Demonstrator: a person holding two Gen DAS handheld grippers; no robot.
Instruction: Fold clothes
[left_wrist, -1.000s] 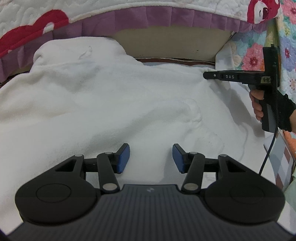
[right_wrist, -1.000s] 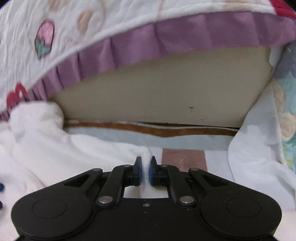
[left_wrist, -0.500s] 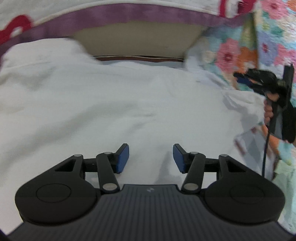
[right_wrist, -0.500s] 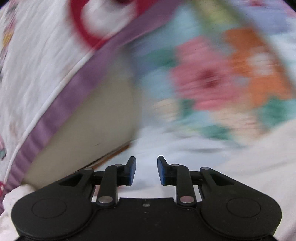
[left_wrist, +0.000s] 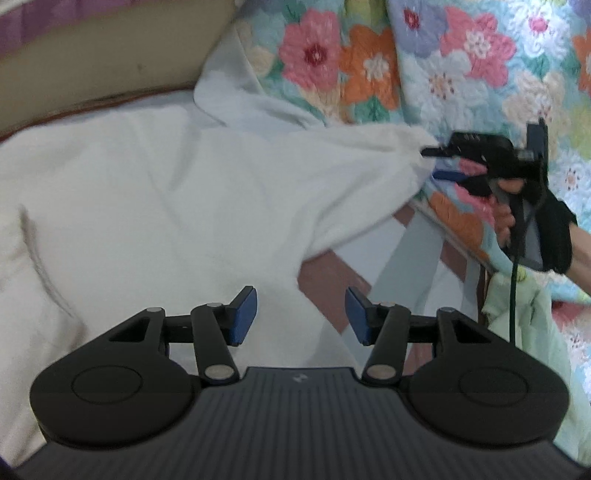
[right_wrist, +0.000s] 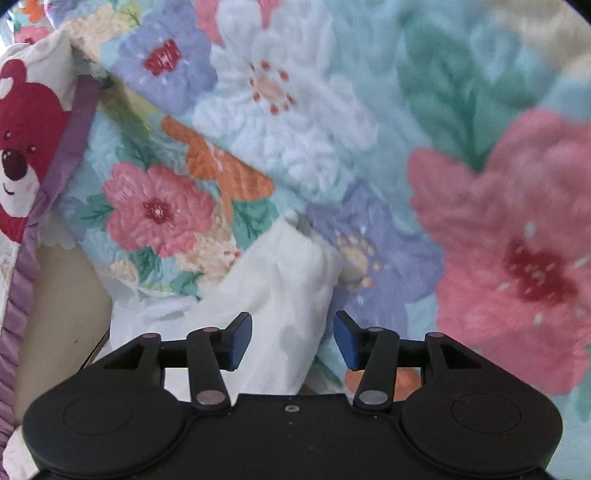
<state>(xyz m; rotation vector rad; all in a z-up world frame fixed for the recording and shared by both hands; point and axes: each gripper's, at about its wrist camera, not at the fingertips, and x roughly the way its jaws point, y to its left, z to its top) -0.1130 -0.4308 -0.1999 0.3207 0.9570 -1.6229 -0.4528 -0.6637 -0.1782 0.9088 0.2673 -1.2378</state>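
A white fleecy garment (left_wrist: 155, 192) lies spread over the bed, its right corner pulled out toward the floral quilt. My left gripper (left_wrist: 301, 315) is open and empty, low over the garment's right edge. My right gripper (right_wrist: 291, 338) is open, with a bunched end of the white garment (right_wrist: 291, 280) lying between its blue pads, not clamped. In the left wrist view the right gripper (left_wrist: 439, 162) is at the far right, at the garment's corner tip.
A floral quilt (left_wrist: 424, 62) rises at the right and fills the right wrist view (right_wrist: 406, 147). A beige headboard (left_wrist: 92, 66) with a purple-trimmed bear blanket (right_wrist: 22, 155) stands behind. Striped bedsheet (left_wrist: 388, 258) and a pale green cloth (left_wrist: 524, 332) show at the right.
My right gripper opened and let go of the garment's edge, then swung right toward the floral quilt, where the garment's corner now lies. My left gripper turned right and stayed open.
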